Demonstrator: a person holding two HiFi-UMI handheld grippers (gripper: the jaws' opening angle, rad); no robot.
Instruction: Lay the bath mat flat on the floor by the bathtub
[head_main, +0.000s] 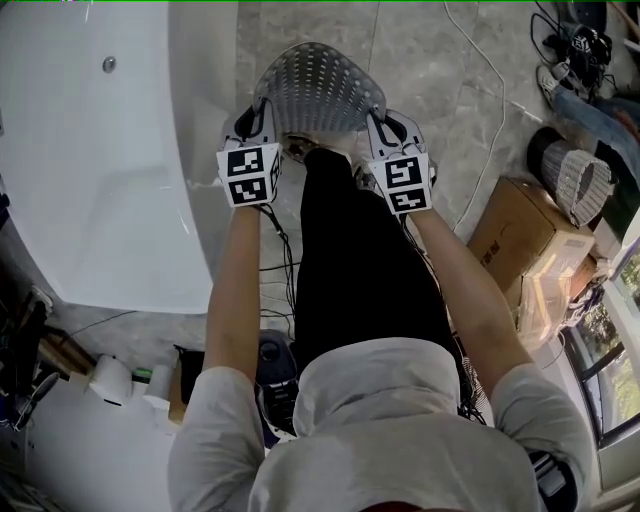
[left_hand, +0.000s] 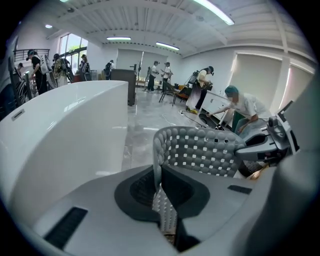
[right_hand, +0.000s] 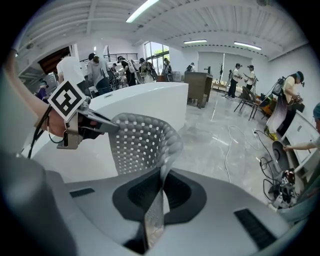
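- Right of the glossy white bathtub (head_main: 100, 200), your left gripper (head_main: 262, 125) and right gripper (head_main: 383, 128) each clamp the bowed grey perforated rubber bath mat (head_main: 318, 88).
- Spread them apart; lower it evenly onto the grey stone floor (head_main: 440, 90).

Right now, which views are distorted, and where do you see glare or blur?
Head view: sharp, evenly lit; the white bathtub looks very bright, with little detail. Left gripper view: strong fisheye bending, dark corners; the bath mat is sharp. Right gripper view: same bending; the glossy floor reflects light.
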